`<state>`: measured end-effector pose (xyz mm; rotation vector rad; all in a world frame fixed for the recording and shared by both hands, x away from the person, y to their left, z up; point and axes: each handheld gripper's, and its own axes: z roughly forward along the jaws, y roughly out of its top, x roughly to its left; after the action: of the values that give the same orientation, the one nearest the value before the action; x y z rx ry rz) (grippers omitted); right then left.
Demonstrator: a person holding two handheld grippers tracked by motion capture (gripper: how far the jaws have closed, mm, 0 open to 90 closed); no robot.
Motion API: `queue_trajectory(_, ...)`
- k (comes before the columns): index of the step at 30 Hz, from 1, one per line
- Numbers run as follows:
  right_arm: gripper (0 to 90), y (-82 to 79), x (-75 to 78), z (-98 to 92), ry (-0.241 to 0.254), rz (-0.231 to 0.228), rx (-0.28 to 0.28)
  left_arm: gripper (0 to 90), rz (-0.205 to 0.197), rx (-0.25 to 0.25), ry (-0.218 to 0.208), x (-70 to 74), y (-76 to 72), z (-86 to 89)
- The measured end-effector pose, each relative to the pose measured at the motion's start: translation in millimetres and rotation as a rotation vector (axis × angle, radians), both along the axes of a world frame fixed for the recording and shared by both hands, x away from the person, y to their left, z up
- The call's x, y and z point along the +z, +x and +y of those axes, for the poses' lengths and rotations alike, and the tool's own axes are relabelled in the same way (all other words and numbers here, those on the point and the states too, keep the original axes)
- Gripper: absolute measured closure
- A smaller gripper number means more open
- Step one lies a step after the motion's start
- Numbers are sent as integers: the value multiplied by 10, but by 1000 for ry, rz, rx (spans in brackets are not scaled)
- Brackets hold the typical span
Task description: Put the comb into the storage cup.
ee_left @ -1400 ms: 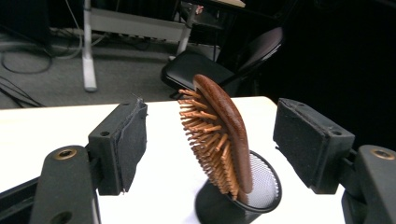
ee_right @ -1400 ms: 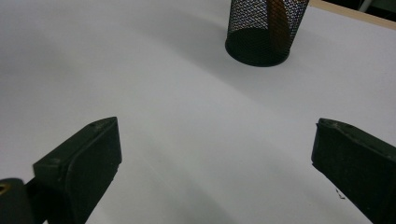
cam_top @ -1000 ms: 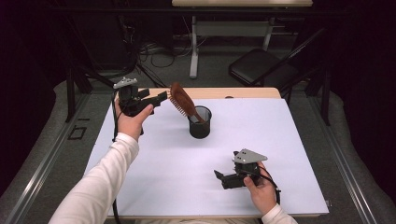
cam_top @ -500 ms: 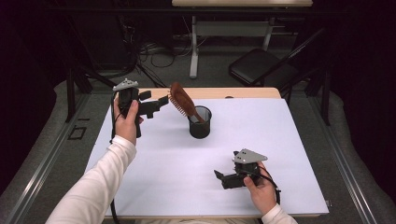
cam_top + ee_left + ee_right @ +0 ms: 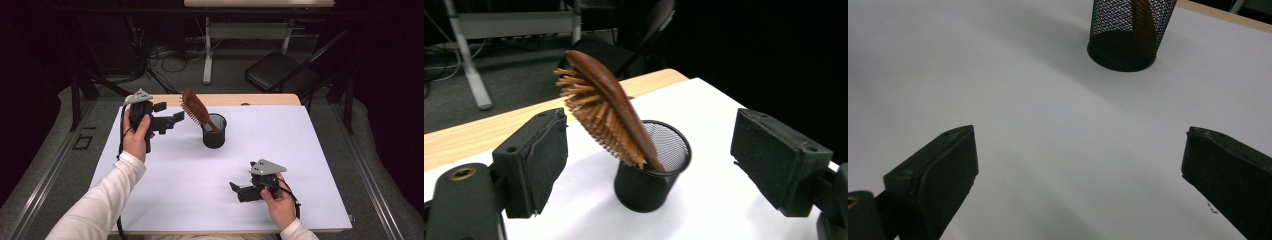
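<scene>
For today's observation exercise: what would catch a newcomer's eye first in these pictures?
A brown wooden hairbrush stands handle-down in a black mesh cup near the far edge of the white table, leaning left. The left gripper is held open just beside the brush head, while the right gripper rests open near the front edge.

1. The bench [image 5: 310, 150] is white-topped, with a bare wood strip [image 5: 260, 100] along its far edge.
2. Beyond it, a black folding chair [image 5: 280, 75] stands on the grey floor [image 5: 90, 100].
3. A pale desk leg [image 5: 207, 55] and tangled cables [image 5: 160, 52] sit farther back.
4. The surroundings are dark.
</scene>
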<state>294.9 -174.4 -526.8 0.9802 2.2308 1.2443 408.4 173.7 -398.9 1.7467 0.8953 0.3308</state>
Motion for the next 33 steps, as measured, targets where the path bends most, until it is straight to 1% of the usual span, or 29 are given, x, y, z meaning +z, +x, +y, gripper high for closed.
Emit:
queue_trajectory(3,14,4,1,-5,1,0,-2,153,2,-35,4,-9,-62,-35)
queue_trajectory(7,14,-1,3,-3,2,-2,0,153,-13,-85,11,-10,-166,-92)
queue_trajectory(12,14,-3,8,-11,7,-5,-3,153,-24,-131,23,-12,-289,-148)
queue_trajectory(16,16,-1,14,-20,7,-6,-6,153,-17,-171,15,-51,-379,-172)
queue_trajectory(19,16,-1,15,-21,13,-8,-5,153,-12,-191,12,-95,-448,-175)
queue_trajectory(23,16,-3,18,-26,17,-10,-6,153,-6,-202,0,-161,-550,-152)
queue_trajectory(24,16,-3,20,-28,17,-9,-7,153,-4,-196,6,-176,-577,-145)
queue_trajectory(28,16,-3,27,-37,18,-10,-10,153,11,-184,-12,-265,-670,-103)
queue_trajectory(30,16,-3,29,-42,19,-11,-12,153,12,-182,-9,-316,-714,-78)
queue_trajectory(33,17,1,31,-47,24,-13,-15,153,-6,-178,12,-386,-776,-37)
